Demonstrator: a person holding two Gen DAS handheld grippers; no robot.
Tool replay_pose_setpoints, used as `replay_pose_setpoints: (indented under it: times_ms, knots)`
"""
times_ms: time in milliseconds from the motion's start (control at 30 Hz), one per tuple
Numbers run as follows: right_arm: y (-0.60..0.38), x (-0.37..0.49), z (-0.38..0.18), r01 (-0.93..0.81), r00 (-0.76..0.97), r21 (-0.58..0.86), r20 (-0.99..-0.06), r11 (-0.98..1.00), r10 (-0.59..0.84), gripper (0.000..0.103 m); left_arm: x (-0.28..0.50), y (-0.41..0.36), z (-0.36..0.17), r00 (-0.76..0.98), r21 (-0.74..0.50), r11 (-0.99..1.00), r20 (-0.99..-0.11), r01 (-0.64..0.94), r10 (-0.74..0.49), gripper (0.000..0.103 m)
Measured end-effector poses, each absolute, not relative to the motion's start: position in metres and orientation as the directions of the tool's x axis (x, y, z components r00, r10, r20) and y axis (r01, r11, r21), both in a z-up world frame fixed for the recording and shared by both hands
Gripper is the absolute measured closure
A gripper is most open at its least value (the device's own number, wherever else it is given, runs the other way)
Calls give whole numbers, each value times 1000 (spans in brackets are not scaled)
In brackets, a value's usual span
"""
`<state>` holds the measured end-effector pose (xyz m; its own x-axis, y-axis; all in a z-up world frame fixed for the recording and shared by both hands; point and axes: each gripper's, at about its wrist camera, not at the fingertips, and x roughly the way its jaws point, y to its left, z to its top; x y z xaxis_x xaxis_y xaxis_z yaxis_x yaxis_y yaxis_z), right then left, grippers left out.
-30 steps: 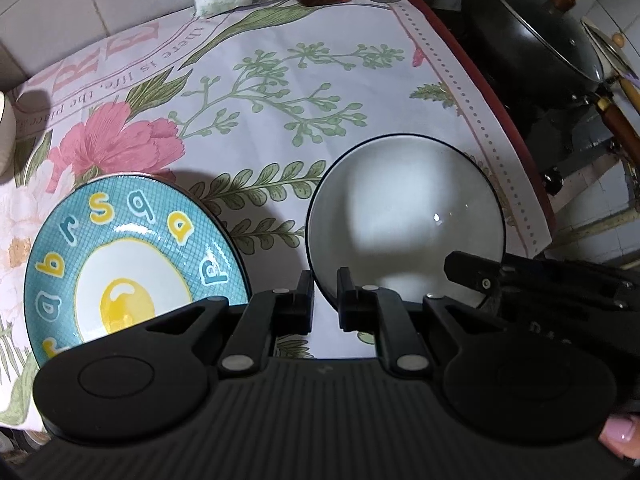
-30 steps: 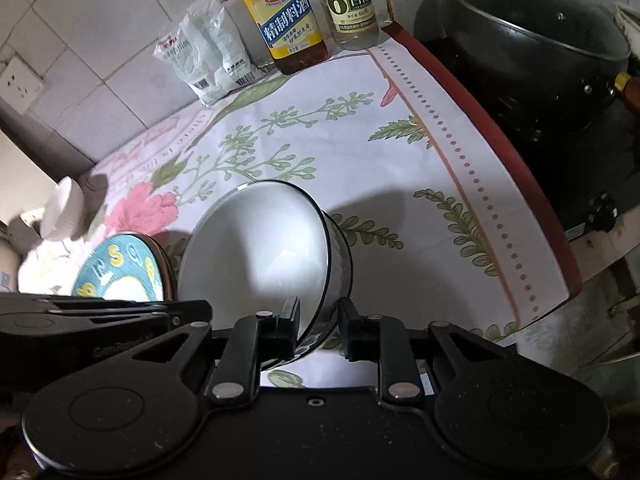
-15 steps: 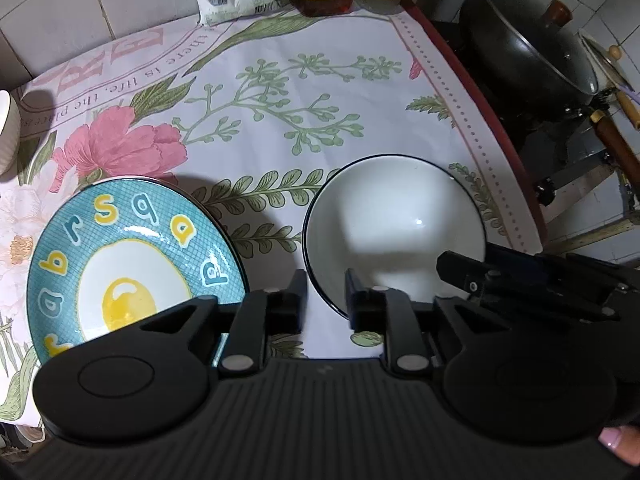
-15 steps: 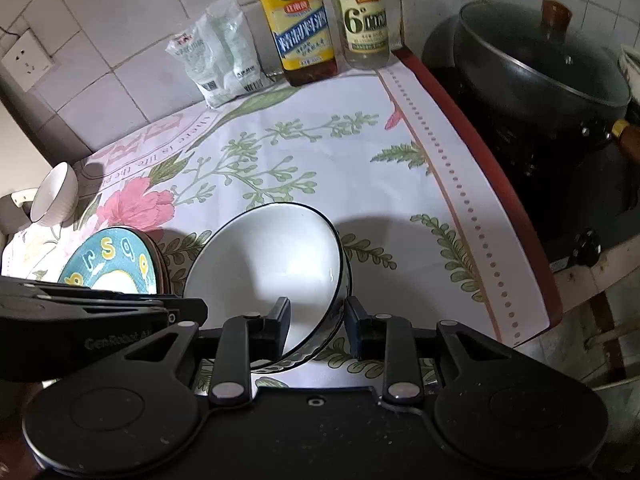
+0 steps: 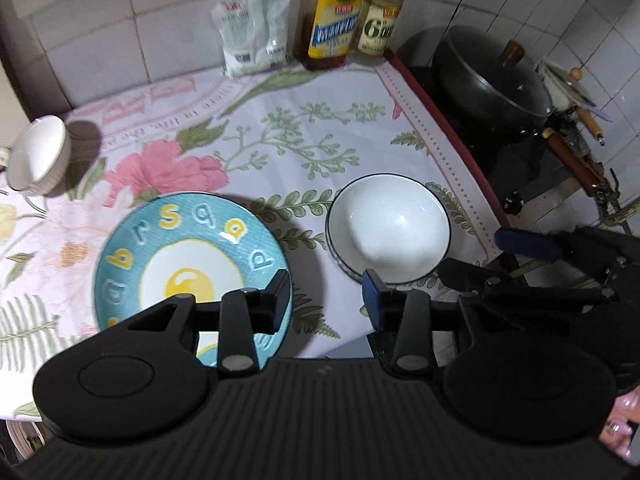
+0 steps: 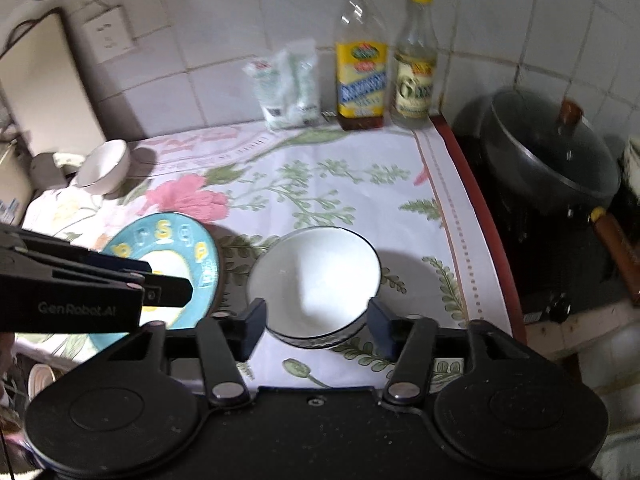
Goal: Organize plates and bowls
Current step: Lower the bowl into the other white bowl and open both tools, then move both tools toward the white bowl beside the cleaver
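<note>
Bowls and plate sit on the flowered cloth of the tabletop (image 5: 320,136) below you. Your left claw (image 5: 326,296) hangs above the cloth with its jaws parted – they have just been opening – and nothing is between them; the gap looks down on bare cloth between the blue plate (image 5: 188,264) and the dark-rimmed white bowl (image 5: 390,228). Your right claw (image 6: 316,320) has also just been opening: its jaws stand wide on either side of that same bowl (image 6: 316,276) in its own view, the pads clear of the rim, so the bowl rests upright on the cloth and is not held. The plate lies flat just left of the bowl, near the front edge – its yellow letters ring a fried-egg picture. A small white bowl (image 5: 38,156) stands far left, well apart from both. Against the tiled wall at the far side are a white packet (image 5: 256,36) and two bottles (image 5: 332,20). A lidded black wok (image 5: 492,76) sits on the stove to the right.
</note>
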<state>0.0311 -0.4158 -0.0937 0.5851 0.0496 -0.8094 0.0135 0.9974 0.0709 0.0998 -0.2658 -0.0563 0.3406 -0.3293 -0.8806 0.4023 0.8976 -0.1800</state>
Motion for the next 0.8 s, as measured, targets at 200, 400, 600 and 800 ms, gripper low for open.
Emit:
replay_pose_setpoints:
  times_ms: [200,400,600,800]
  knots:
    - [-390,8,-60,-43,613,32,-789,999,52,29,77,-230,-25,388,-188,898,-853,397,-350,59]
    - [-363,-7,-33,-88,629,-16,-776,996,43,29,58,-198,2,448,-172,911,-827,374,-340,53]
    - [-337,-15,-9,-142,641,-59,-766,988,46,28,41,-166,24,476,-179,918,-811,353,-341,50]
    - [-308,-22,6,-207,662,-84,-745,975,76,28,26,-141,37,524,-161,934,-792,318,-315,48]
